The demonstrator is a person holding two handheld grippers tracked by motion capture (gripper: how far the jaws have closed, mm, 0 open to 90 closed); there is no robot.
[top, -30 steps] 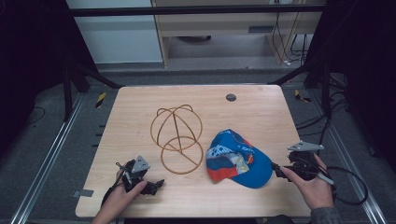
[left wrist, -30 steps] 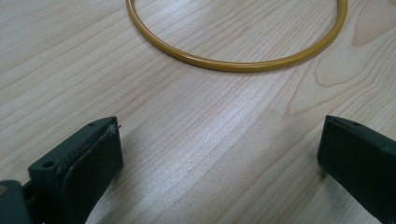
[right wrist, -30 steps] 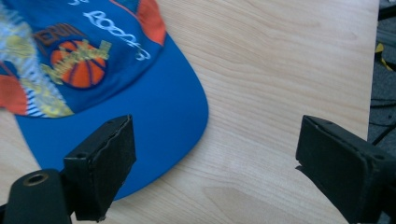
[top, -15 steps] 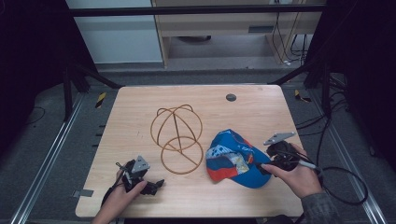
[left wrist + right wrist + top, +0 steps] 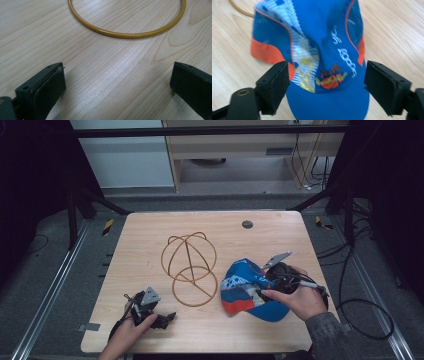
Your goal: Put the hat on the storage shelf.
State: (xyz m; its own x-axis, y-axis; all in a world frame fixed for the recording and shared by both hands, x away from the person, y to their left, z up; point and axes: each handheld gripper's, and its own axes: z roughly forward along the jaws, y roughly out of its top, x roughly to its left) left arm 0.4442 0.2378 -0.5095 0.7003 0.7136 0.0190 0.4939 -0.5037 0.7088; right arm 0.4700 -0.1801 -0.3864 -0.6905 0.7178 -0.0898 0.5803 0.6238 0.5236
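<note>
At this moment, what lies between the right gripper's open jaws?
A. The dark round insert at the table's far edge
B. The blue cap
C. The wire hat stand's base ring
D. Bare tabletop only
B: in the right gripper view the right gripper has its jaws spread wide on either side of the blue cap, and the high view shows that gripper over the cap's near-right part.

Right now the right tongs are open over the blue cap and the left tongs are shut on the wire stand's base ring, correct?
Not quite. The left tongs are open, resting on bare table short of the wire stand's base ring, gripping nothing; the left gripper view shows this. The rest holds: the right tongs are open over the blue cap.
</note>
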